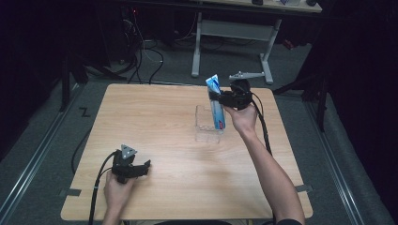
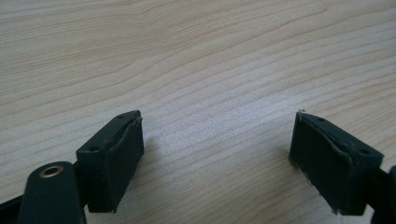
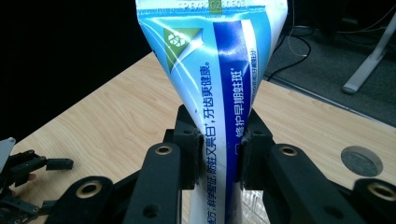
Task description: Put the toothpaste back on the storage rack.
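A blue and white toothpaste tube (image 1: 216,101) stands upright, its lower end inside a clear plastic holder (image 1: 207,125) near the table's far middle. My right gripper (image 1: 220,97) is shut on the tube's upper part; in the right gripper view both jaws press on the tube (image 3: 217,93) from either side, and my right gripper (image 3: 218,151) pinches it flat. My left gripper (image 1: 143,168) rests low on the wooden table (image 1: 155,122) at the near left. Seen from the left gripper view, my left gripper (image 2: 217,140) stands open over bare wood with nothing between its pads.
A round grey cap (image 3: 361,160) sits flush in the tabletop beside the holder. Behind the table a white desk frame (image 1: 232,33) and loose cables (image 1: 150,54) lie on the grey floor. Cables trail from both grippers over the near edge.
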Demonstrator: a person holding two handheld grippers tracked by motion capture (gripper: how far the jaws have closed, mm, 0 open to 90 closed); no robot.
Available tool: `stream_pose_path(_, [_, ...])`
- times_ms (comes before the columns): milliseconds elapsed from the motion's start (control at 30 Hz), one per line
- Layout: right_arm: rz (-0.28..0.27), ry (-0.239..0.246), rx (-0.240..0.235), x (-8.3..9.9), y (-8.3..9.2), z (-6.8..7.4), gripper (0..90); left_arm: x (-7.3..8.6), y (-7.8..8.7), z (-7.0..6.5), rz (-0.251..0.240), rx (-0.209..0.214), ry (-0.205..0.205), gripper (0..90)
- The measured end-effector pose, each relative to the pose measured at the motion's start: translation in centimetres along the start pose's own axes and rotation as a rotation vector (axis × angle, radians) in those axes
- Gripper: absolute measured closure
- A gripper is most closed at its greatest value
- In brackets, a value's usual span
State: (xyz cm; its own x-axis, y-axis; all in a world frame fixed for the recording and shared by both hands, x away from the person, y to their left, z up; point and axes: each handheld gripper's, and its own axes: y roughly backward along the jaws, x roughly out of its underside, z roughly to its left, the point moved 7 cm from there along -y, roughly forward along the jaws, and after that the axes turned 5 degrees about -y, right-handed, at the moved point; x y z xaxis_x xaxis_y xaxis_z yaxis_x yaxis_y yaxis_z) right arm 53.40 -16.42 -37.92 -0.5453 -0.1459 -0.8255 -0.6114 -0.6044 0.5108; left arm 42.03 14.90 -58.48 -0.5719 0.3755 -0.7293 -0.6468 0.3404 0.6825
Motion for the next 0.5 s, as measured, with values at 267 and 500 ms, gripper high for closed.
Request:
stream_pose_path(267, [-0.001, -0.004, 0.019, -0.7, -0.5, -0.2, 73.5, 0.0, 0.0, 0.0, 0.001, -0.001, 0.0, 18.1])
stream_pose_path(500, [-0.012, -0.015, 0.023, -1.0, -1.0, -0.4, 73.4, 0.0, 0.0, 0.0, 0.0, -0.001, 0.0, 18.1])
